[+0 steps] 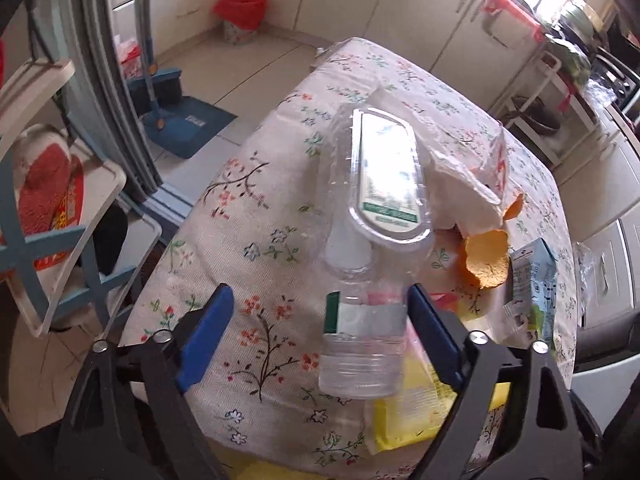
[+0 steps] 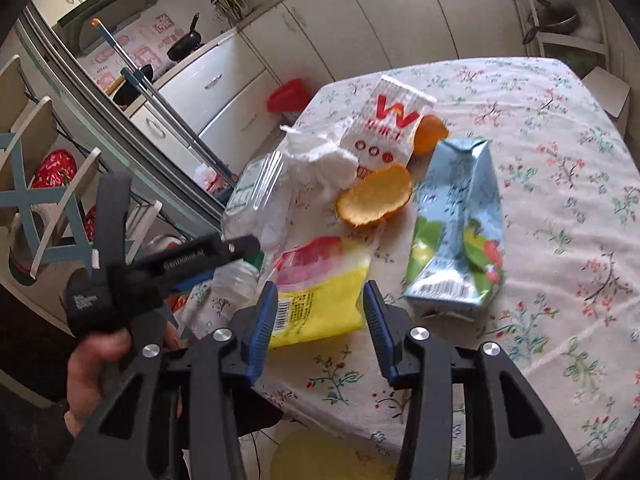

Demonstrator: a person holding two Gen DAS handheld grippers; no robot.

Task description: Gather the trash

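Fingers (image 1: pixel 430 332) of left gripper (image 1: pixel 320 336) wide around plastic bottle (image 1: pixel 362 344) near bench (image 1: pixel 256 184) edge; right fingers (image 2: pixel 262 320) half-open over yellow wrapper (image 2: pixel 320 304). Centre bottle before squeezing.

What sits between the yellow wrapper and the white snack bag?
An orange peel, cupped side up on the tablecloth, shown in the right wrist view.

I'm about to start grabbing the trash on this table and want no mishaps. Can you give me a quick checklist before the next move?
1. Left tongs wide enough for the plastic bottle: ok, bottle between them, not gripped.
2. Right tongs open over the yellow wrapper: ok.
3. Milk carton clear of both tongs: ok.
4. Orange peel in plain sight: ok.
5. Red bin reachable from here: cannot tell.
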